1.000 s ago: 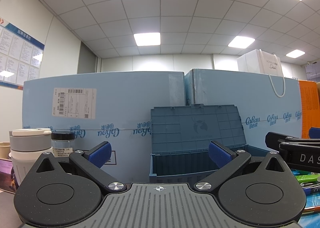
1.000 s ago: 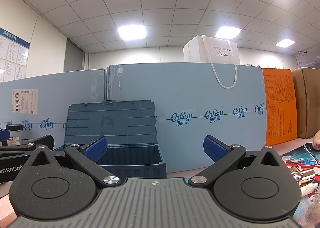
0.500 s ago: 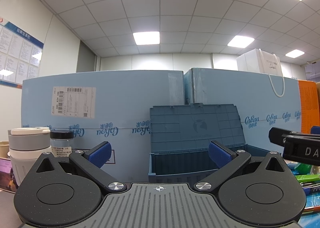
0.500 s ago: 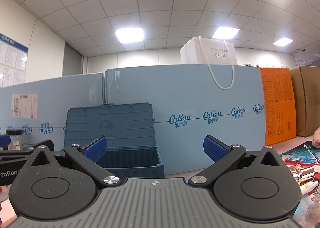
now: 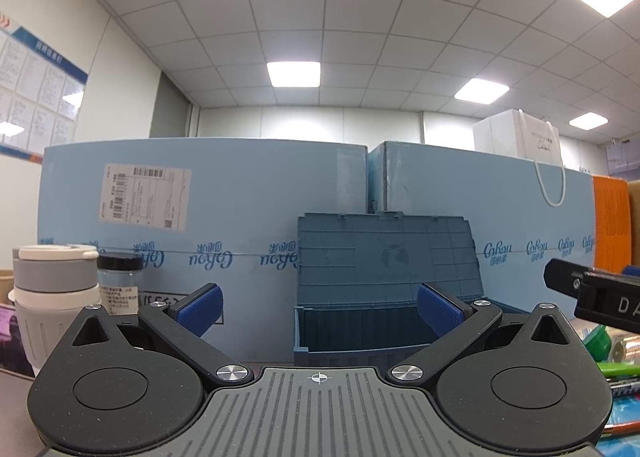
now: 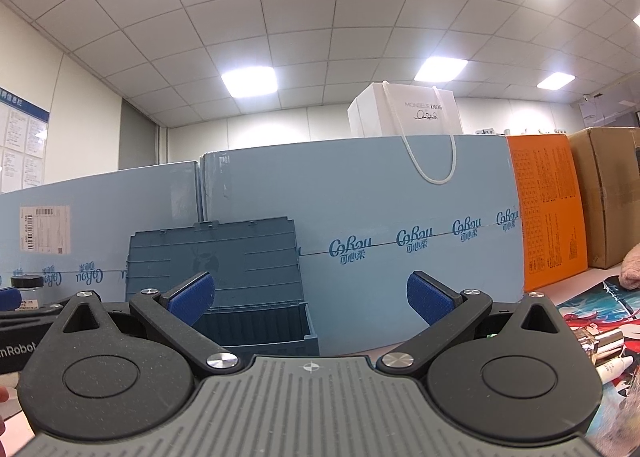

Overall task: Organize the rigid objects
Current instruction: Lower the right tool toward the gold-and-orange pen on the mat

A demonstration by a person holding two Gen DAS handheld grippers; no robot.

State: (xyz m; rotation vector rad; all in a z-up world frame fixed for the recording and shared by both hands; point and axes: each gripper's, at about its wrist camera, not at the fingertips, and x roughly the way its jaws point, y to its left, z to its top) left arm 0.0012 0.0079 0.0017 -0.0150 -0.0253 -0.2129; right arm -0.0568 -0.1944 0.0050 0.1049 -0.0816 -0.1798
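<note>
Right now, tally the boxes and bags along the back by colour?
Light blue cardboard cartons: 2
Dark blue plastic crate with open lid: 1
Orange carton: 1
Brown cardboard box: 1
White paper bag with cord handles: 1
Total: 6

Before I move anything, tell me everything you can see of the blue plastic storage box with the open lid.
The blue plastic storage box stands open in front of the light blue cartons. Its ribbed lid, with a faint embossed emblem, is raised nearly upright at the back and seems to lean on those cartons. The body looks like rigid moulded plastic with ridged walls. The visible part of the interior is dark; any contents cannot be seen. Neither gripper touches it.
</note>
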